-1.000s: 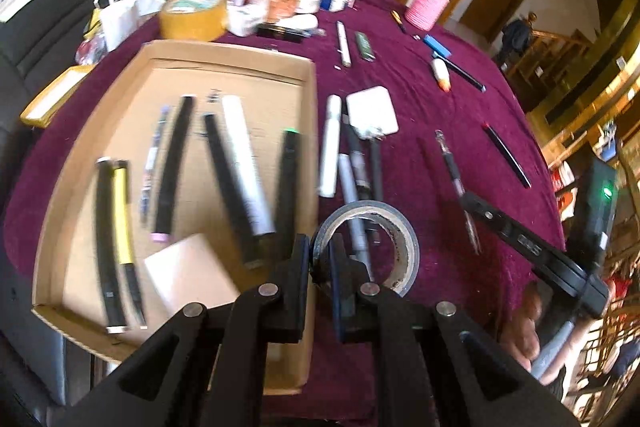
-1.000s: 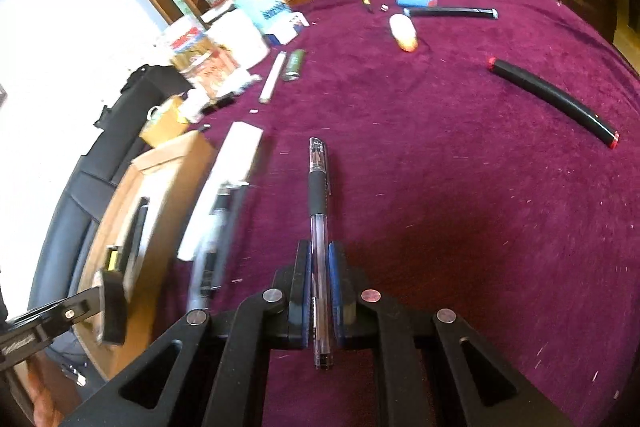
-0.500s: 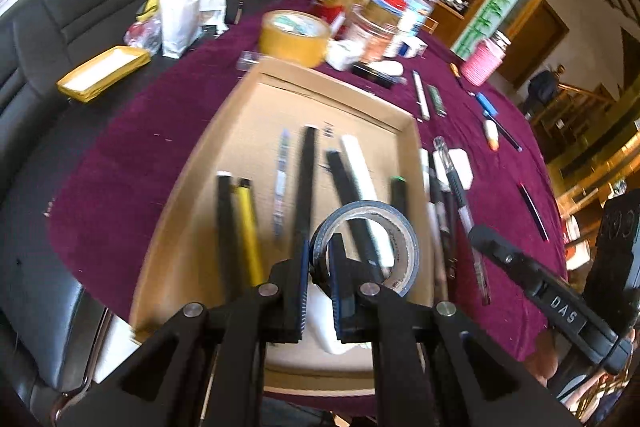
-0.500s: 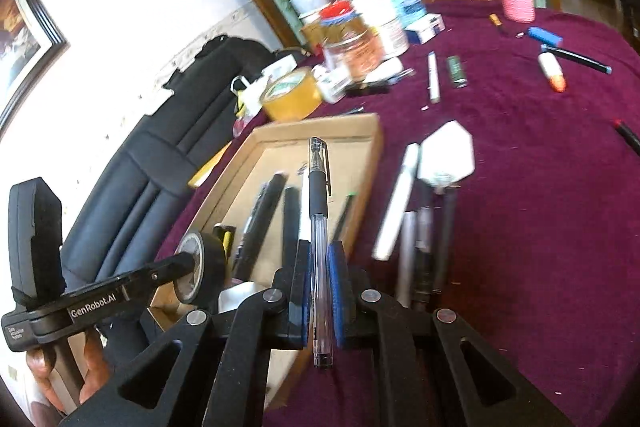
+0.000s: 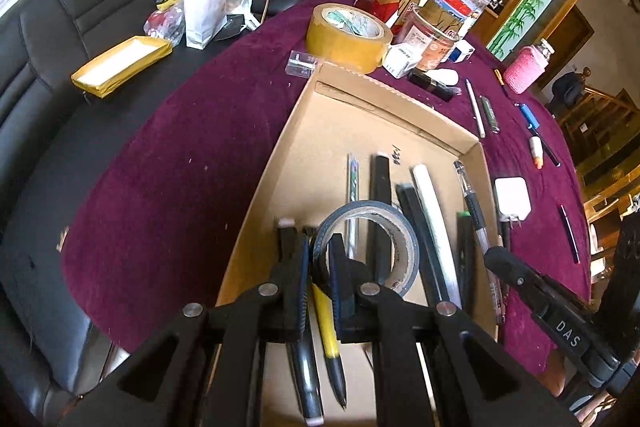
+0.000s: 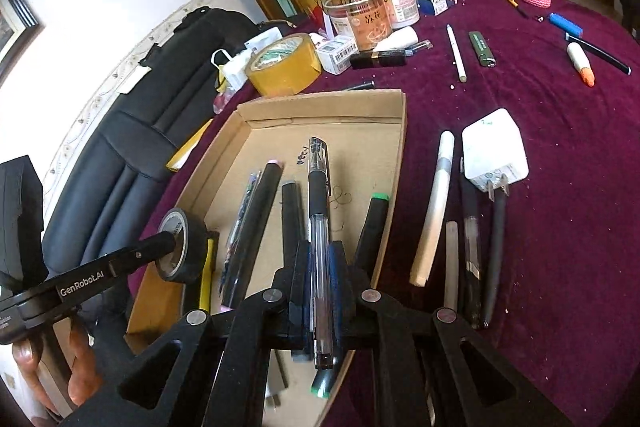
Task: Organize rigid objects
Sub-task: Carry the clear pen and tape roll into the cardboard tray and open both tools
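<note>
The clear gel pen [image 6: 319,247] is clamped in the right gripper [image 6: 319,267], fingers pinched on the transparent barrel, black grip section and capped clip end sticking out ahead and the tail end toward the camera. Long axis runs straight along the fingers, pointing toward the far wall of the cardboard tray [image 6: 320,98], roughly parallel to the pens and markers already lying in it. The pen hangs over the tray's right half, between a black marker [image 6: 291,211] and the green-capped marker [image 6: 370,227] leaning by the tray's right wall. I can't tell how high above the tray floor it is. The left gripper [image 5: 319,259] has its fingers squeezed on the wall of the dark tape roll [image 5: 366,247], roll standing on edge with its hole facing the left camera, over the near-left part of the tray, above a yellow pen [image 5: 326,319] and black sticks. Step, as I read it: transport done for both, we're at placement into the tray. Next move calls for lowering the pen into the free lane while keeping its axis parallel to the neighbours, then letting go; the gap is narrow, so watch for nudging the green-capped marker. The tape needs a flat spot; the bare cardboard at the tray's far end looks best. Still loose on the purple tabletop [image 6: 560,187], right of the tray: white charger plug [image 6: 494,151], several more pens, highlighter [image 6: 581,63].
</note>
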The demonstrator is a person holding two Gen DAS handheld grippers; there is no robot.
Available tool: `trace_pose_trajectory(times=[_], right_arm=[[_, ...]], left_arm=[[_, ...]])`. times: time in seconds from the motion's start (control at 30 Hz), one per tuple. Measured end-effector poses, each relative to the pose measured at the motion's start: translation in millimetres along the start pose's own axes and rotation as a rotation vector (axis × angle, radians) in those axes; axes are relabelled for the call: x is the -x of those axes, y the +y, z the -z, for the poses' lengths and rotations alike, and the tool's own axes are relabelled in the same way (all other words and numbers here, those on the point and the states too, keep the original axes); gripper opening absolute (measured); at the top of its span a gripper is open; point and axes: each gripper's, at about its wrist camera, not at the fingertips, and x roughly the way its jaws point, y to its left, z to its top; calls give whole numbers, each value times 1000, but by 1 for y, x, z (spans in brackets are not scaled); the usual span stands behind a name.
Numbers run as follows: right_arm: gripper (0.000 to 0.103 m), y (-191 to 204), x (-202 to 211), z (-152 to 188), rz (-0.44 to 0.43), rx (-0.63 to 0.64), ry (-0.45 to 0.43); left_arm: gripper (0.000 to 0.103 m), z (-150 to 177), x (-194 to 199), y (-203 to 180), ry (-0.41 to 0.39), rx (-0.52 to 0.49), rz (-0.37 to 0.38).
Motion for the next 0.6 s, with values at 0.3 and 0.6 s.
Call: trace_pose_trajectory(times=[0.3,0.6], right_arm=[[9,-3,-27,-13,35,-18,40],[9,1,-32,-17,65,3,33]], left_arm=[[9,-25,-31,7,45,5,-34],[9,-37,-36,6,24,-13,-95]])
